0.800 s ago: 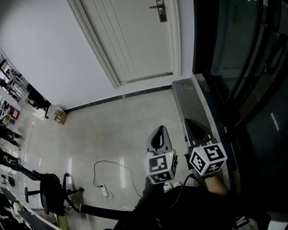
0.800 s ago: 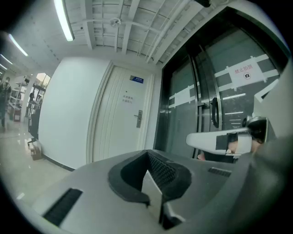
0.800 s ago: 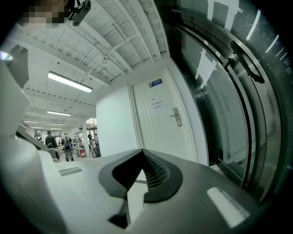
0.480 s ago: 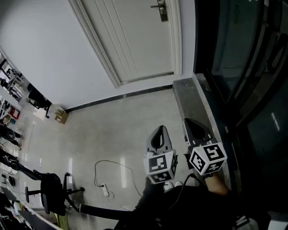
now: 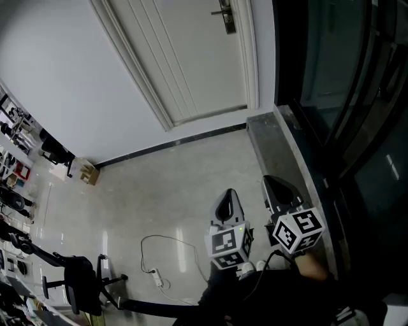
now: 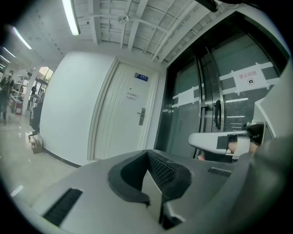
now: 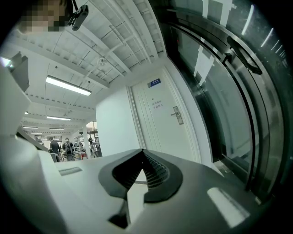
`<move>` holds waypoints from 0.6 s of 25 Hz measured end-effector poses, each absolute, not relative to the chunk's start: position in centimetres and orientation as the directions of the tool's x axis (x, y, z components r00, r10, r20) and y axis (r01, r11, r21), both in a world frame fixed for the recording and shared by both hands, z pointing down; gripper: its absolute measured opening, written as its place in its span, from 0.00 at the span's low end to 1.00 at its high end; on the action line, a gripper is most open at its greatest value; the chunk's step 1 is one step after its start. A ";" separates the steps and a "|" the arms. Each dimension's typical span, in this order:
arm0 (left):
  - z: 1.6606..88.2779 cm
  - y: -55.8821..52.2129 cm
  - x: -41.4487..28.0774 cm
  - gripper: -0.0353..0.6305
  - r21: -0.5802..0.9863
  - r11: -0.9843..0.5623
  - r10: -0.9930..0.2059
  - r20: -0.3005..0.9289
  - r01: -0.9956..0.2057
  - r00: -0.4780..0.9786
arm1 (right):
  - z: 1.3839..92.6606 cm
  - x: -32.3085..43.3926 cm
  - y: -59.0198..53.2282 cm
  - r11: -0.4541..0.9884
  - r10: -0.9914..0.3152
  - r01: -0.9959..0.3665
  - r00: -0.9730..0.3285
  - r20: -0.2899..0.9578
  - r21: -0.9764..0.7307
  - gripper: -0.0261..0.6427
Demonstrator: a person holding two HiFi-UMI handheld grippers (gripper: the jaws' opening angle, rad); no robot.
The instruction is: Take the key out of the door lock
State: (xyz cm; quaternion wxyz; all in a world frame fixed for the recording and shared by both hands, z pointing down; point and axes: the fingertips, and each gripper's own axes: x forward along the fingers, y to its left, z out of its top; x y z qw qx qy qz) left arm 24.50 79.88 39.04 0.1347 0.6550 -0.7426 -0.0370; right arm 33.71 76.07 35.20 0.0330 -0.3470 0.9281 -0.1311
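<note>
The door lock (image 5: 224, 16) is seen well apart at 12 o'clock from both grippers (no key can be made out there). The left gripper (image 5: 225, 198) and the right gripper (image 5: 278, 188) are pressed together and empty; neither is judged clearly nearer.

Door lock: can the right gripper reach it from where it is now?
Probably not yet. The door lock sits well ahead of the right gripper, across the floor. Nothing blocks the way, but the person must walk closer first.
</note>
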 end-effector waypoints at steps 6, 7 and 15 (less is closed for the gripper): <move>40.7 79.8 23.0 0.05 0.274 0.136 -0.982 0.164 -0.952 -0.093 | 36.1 32.9 76.3 0.723 -0.654 -0.632 -0.756 0.020 -0.279 0.04; 40.9 79.6 23.0 0.05 0.278 0.133 -0.982 0.167 -0.951 -0.088 | 36.3 32.9 76.2 0.720 -0.658 -0.636 -0.753 0.020 -0.278 0.04; 42.3 74.9 21.9 0.05 0.302 0.131 -0.981 0.179 -0.944 -0.078 | 37.4 32.6 70.8 0.693 -0.688 -0.661 -0.726 0.012 -0.287 0.04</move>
